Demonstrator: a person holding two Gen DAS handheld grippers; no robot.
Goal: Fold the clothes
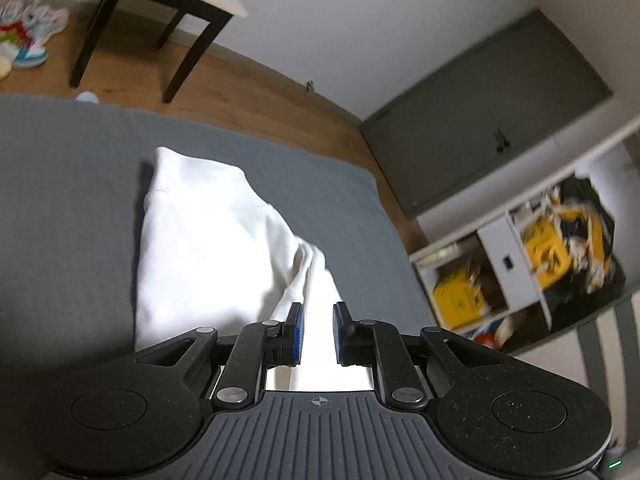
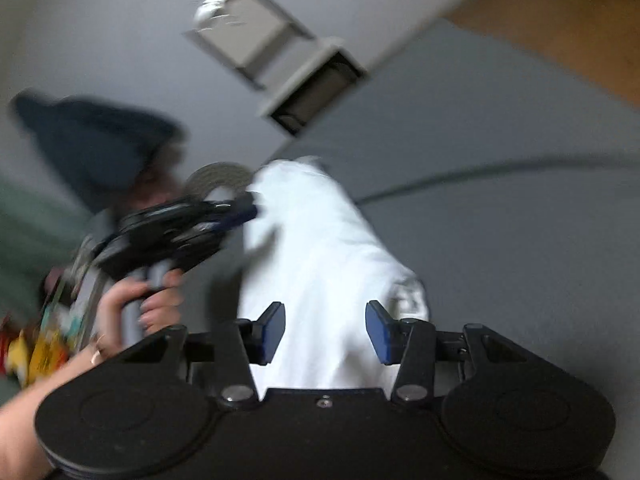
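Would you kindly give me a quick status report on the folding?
Left gripper open over white garment. Right gripper open, garment between its fingers. Garment bunched on grey bed cover. Nothing obstructing.

No text, brand or number can be read in either view. The left gripper (image 1: 318, 334) body bears only a small crosshair mark, with no letters. A grey patch on the white garment (image 2: 320, 264) may be print, but is too blurred to read.
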